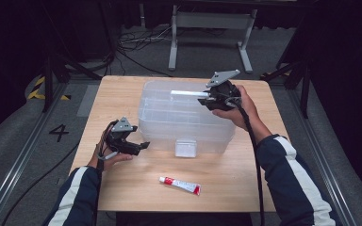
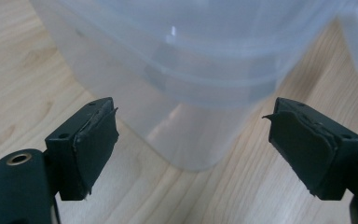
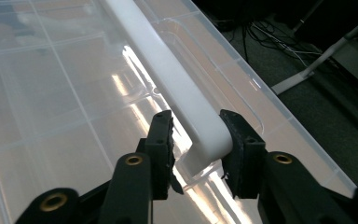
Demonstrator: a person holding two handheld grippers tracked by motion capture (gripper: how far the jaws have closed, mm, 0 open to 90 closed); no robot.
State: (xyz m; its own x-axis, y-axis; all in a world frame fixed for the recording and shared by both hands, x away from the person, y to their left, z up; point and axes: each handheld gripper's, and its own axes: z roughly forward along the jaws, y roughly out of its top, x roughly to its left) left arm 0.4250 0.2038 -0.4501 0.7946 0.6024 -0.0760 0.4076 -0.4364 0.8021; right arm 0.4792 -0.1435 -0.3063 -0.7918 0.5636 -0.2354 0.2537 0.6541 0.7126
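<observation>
A pale wooden worktop [image 1: 122,94] stands in a dim room with grey floor, loose cables and a grey metal stand behind it. On it sits a clear plastic storage box with a ribbed lid [image 1: 169,117] and a white bar handle [image 3: 168,79]. The right gripper [image 1: 206,100] reaches over the lid; the end of the handle lies between its jaws, the right one against it, the left one close beside it, so they look clamped on it. The left gripper [image 2: 193,140] has its jaws wide apart, with nothing between them; the box's rounded corner stands just ahead of them. Nearer the person, well apart from both pairs of jaws, lies a small red-and-white tube [image 1: 180,185].
</observation>
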